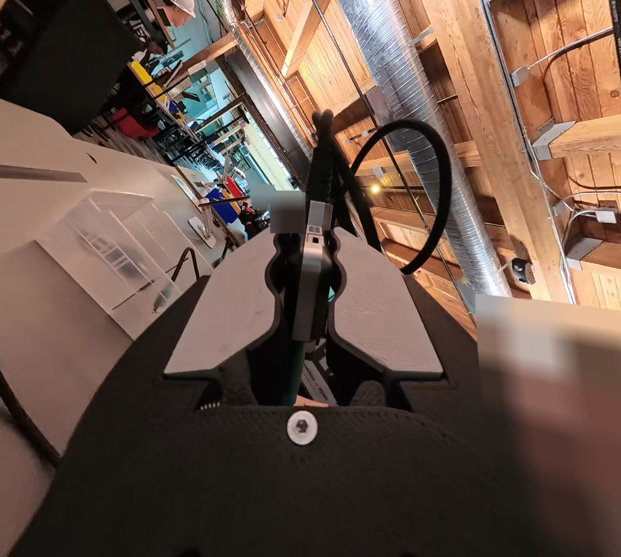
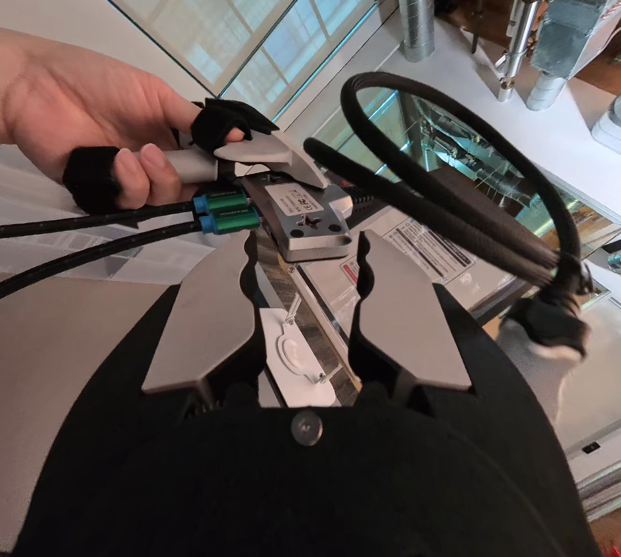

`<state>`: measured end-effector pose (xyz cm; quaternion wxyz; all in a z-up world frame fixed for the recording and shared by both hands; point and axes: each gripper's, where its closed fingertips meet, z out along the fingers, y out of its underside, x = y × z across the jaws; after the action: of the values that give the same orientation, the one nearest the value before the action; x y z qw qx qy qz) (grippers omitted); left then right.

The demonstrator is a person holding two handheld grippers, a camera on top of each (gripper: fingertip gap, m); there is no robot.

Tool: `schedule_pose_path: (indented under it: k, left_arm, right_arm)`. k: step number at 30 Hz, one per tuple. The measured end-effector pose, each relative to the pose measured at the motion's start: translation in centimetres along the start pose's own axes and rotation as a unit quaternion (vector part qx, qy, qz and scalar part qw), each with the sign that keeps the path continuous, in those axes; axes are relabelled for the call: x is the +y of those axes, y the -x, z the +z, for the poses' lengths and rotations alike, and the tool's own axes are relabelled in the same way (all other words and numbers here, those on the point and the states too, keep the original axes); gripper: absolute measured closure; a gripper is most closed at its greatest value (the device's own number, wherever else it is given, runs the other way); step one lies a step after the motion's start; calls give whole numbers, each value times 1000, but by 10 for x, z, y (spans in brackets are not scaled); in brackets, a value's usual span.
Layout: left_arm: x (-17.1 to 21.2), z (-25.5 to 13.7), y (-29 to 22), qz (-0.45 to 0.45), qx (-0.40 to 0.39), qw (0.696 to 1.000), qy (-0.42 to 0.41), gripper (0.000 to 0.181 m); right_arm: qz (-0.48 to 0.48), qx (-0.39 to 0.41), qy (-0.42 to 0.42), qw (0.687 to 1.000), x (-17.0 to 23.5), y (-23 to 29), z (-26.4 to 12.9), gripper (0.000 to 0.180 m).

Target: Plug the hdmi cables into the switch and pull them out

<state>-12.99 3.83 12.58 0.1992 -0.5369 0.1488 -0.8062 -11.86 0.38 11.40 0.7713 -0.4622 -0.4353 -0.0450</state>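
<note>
My left gripper (image 1: 309,235) is shut on the grey metal switch (image 1: 311,289), seen edge-on and held up in the air. In the right wrist view one left finger (image 2: 282,158) lies across the switch (image 2: 312,221), whose labelled face shows. Two green HDMI plugs (image 2: 225,201) with blue collars sit side by side against the switch's left edge, their metal tips in its ports. Their black braided cables (image 2: 84,221) run off left. The switch's own black cable (image 2: 470,178) hangs in a tied loop at the right. My right gripper (image 2: 305,242) is open and empty just below the switch.
A hand (image 2: 84,111) holds the left gripper. Below lie a white tabletop (image 2: 504,111), a laminated sheet (image 2: 426,255) and a white plate (image 2: 295,356). Clear acrylic boxes (image 1: 111,238) stand on the left. A person in a white hard hat (image 1: 181,0) is far off.
</note>
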Motion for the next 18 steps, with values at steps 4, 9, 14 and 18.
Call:
schedule_pose_path:
  k: [4, 9, 14, 18]
  left_arm:
    - [10, 7, 6, 2, -11, 1000, 17, 160]
    - [17, 12, 7, 5, -12, 1000, 23, 160]
    - [19, 14, 6, 12, -16, 1000, 24, 159]
    - [23, 16, 5, 7, -14, 999, 28, 159]
  right_arm:
    - [-2, -18, 27, 999, 9, -1, -1, 127]
    - [20, -49, 39, 998, 11, 3, -3, 128]
    - [49, -70, 51, 995, 13, 4, -4, 129]
    - [45, -83, 51, 994, 14, 5, -7, 130]
